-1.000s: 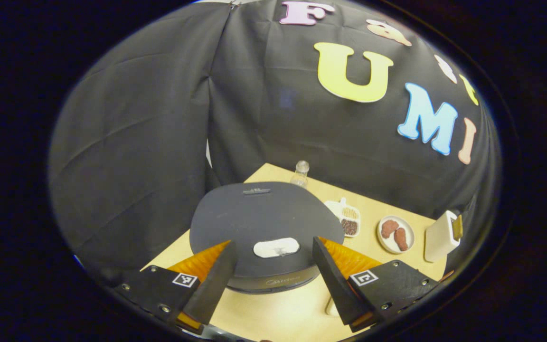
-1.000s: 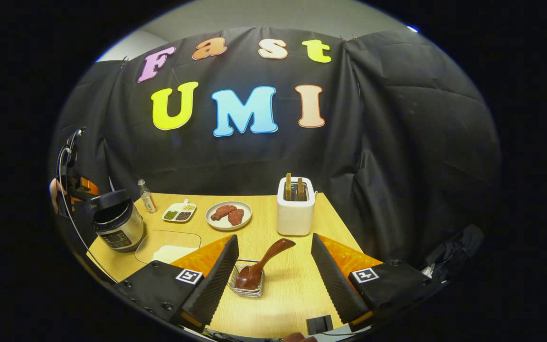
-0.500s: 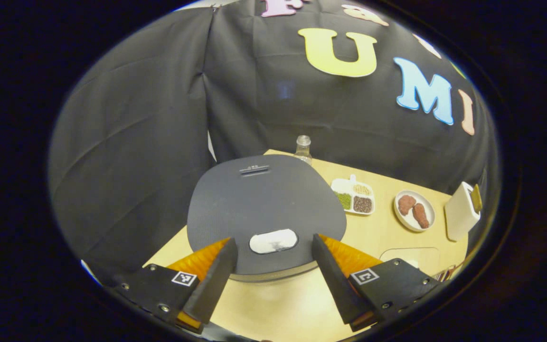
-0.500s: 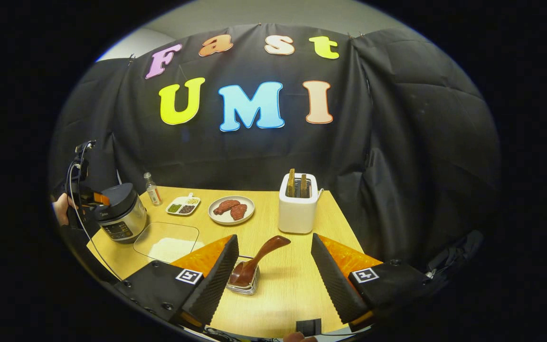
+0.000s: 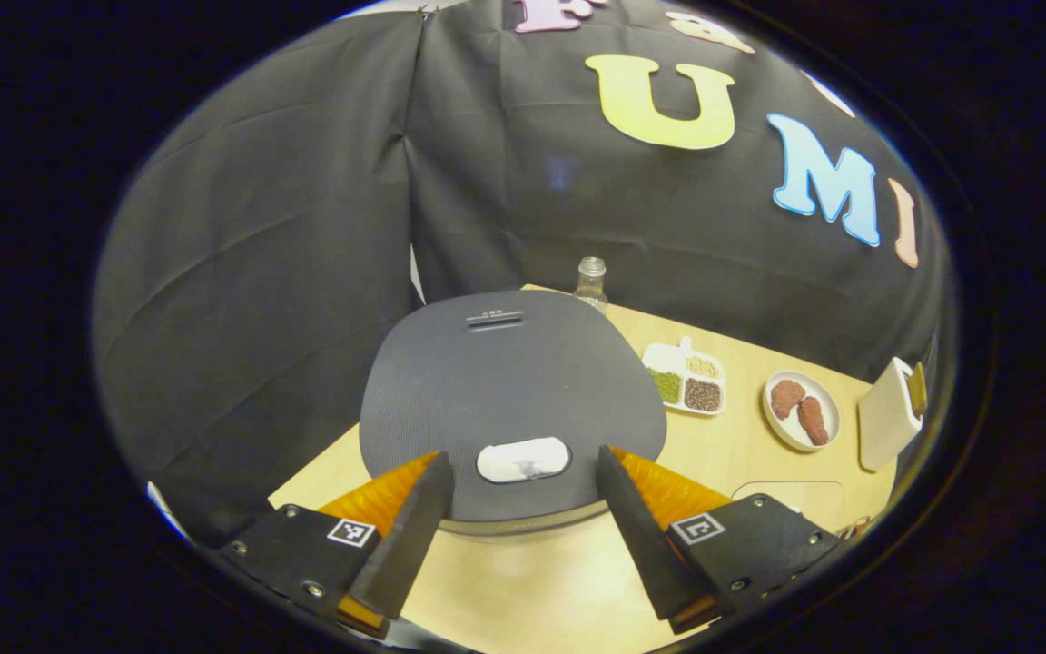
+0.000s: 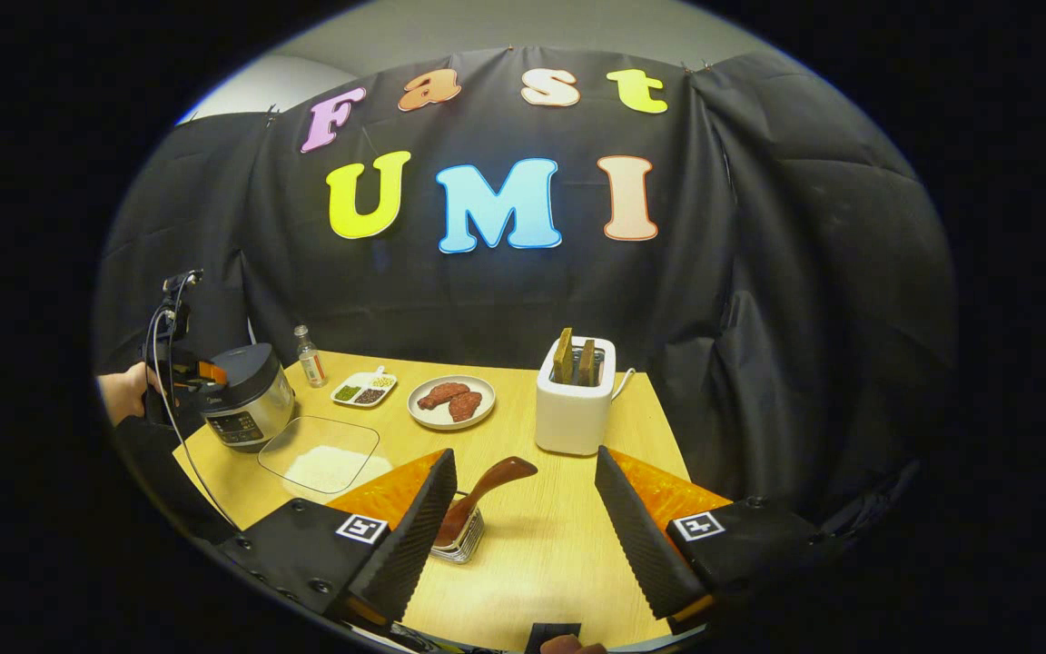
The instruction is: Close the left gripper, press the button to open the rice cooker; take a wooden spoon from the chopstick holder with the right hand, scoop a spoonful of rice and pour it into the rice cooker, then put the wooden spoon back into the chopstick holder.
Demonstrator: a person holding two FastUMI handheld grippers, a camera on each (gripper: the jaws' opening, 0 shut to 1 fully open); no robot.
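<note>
Button (image 5: 523, 460) between left gripper (image 5: 518, 527) fingers (spread); lid down.

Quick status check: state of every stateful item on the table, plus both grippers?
rice cooker: lid shut, button not pressed
left gripper: open, fingers either side of the button
right gripper: open, holding nothing
wooden spoon: standing tilted in the chopstick holder
rice tray: holds rice
toaster: two slices sticking up
plate: two pieces of meat on it
bottle: upright
</note>
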